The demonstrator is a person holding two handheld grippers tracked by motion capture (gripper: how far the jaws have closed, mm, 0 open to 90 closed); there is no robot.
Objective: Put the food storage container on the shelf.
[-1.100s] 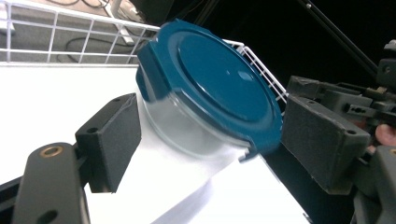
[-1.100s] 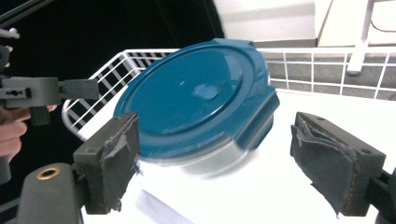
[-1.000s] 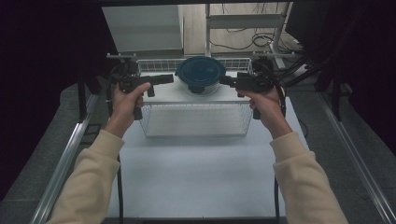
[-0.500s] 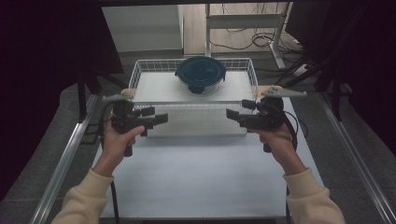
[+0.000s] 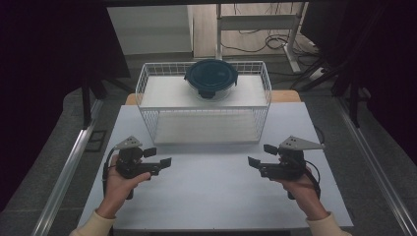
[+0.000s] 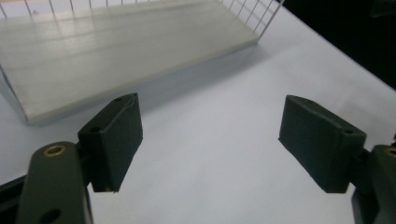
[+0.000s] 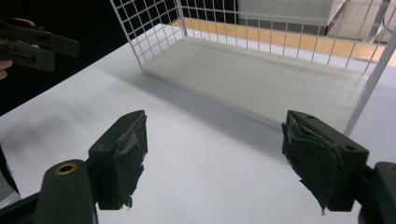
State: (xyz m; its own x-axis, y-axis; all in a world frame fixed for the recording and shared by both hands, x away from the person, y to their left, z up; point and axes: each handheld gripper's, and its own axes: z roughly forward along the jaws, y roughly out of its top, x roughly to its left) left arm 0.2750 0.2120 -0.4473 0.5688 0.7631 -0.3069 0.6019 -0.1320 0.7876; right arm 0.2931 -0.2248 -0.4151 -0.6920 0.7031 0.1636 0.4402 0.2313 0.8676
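High view: a person's two hands each hold a gripper low over the white table (image 5: 211, 196), on the near side of the wire basket (image 5: 147, 110).
Left gripper (image 5: 158, 162): held at the table's left, jaws pointing toward the middle; they stand spread with nothing between them.
Left gripper view: both dark pads (image 6: 116, 137) hang over bare table, the basket's pale floor board (image 6: 116, 51) ahead of them and well apart.
Right gripper (image 5: 262, 155): held at the table's right, jaws pointing toward the middle and facing the left gripper; they have just been closing, yet a wide gap remains and nothing lies in it.
Right gripper view: the worn pads (image 7: 123, 154) frame bare table, with the basket's corner wires beyond.
Basket: sits on the table's far half, apart from both grippers.
Round container (image 5: 211, 78): dark blue lid on, resting on the basket's upper shelf at the far middle, well apart from either gripper.
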